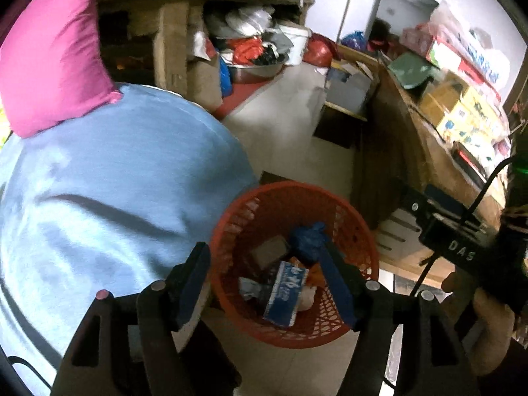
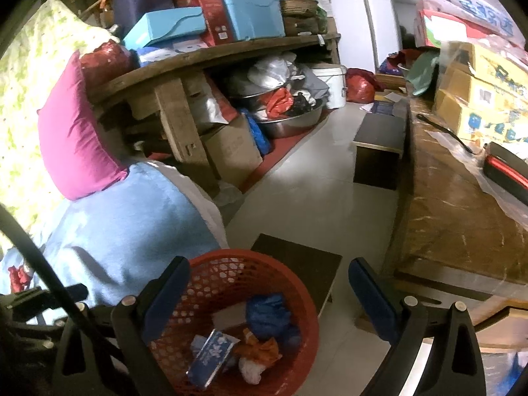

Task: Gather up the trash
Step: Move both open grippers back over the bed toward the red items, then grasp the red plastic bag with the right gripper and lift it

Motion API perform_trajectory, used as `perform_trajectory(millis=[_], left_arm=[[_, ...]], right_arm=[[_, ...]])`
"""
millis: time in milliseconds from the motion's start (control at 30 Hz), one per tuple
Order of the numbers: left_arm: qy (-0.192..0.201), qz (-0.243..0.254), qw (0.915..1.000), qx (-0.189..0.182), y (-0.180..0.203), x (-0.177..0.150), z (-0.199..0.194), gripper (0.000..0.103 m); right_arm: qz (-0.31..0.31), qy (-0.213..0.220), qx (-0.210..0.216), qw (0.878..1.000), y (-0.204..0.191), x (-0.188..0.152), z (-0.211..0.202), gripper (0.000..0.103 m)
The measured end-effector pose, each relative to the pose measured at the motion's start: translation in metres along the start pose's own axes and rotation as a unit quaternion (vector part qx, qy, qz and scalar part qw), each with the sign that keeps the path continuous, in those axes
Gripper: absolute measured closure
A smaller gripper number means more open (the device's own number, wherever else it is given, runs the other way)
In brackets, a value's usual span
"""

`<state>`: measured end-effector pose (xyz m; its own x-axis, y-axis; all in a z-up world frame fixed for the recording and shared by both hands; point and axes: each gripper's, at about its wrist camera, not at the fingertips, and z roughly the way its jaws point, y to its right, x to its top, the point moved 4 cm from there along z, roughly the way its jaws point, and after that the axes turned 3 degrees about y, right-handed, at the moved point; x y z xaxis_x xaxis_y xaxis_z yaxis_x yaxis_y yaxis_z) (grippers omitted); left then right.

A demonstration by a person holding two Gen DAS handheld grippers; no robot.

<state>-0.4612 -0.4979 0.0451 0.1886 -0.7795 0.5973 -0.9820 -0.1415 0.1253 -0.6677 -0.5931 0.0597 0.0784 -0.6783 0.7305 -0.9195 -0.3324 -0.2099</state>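
Observation:
A red mesh trash basket (image 1: 359,231) stands on the floor; it also shows in the right wrist view (image 2: 297,283). Inside lie a crumpled blue plastic bag (image 1: 307,237), a blue and white carton (image 1: 287,292), orange scrap (image 2: 260,346) and white crumpled paper (image 2: 250,368). My left gripper (image 1: 267,260) is open and empty, held above the basket. My right gripper (image 2: 269,275) is open and empty, over the basket's far rim; its body shows at the right of the left wrist view (image 1: 462,247).
A bed with a light blue cover (image 1: 99,198) and a magenta pillow (image 1: 49,59) lies left. A wooden table (image 2: 462,214) with boxes stands right. A dark stool (image 2: 297,260) sits behind the basket, another (image 2: 379,148) farther back. Cluttered shelves (image 2: 231,49) stand behind.

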Motion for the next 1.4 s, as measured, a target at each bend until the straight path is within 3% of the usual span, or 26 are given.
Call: perform_trajectory(millis=[367, 600, 833, 900, 1033, 1200, 1400], left_arm=[[0.051, -0.093, 0.9922, 0.066, -0.101, -0.030, -0.069, 0.034], [0.068, -0.159, 0.9789, 0.109, -0.171, -0.070, -0.106, 0.034], [0.085, -0.214, 0.9601, 0.159, -0.236, -0.117, -0.141, 0.034], [0.089, -0.231, 0.9524, 0.178, -0.256, -0.129, -0.149, 0.034], [0.107, -0.260, 0.9288, 0.241, -0.295, -0.157, -0.176, 0.034], [0.123, -0.293, 0.8858, 0.338, -0.345, -0.186, -0.207, 0.034], [0.129, -0.337, 0.8515, 0.381, -0.388, -0.222, -0.226, 0.034]], right_arm=[[-0.062, -0.007, 0.062, 0.996, -0.082, -0.001, 0.007, 0.005], [-0.120, -0.004, 0.111, 0.987, -0.156, -0.006, 0.002, 0.005], [-0.193, -0.009, 0.164, 0.967, -0.237, -0.018, -0.005, 0.005], [-0.212, -0.013, 0.185, 0.960, -0.260, -0.022, -0.008, 0.005], [-0.245, -0.026, 0.234, 0.941, -0.303, -0.035, -0.013, 0.005], [-0.288, -0.043, 0.276, 0.916, -0.365, -0.056, -0.018, 0.005], [-0.336, -0.060, 0.326, 0.882, -0.452, -0.089, -0.021, 0.005]])
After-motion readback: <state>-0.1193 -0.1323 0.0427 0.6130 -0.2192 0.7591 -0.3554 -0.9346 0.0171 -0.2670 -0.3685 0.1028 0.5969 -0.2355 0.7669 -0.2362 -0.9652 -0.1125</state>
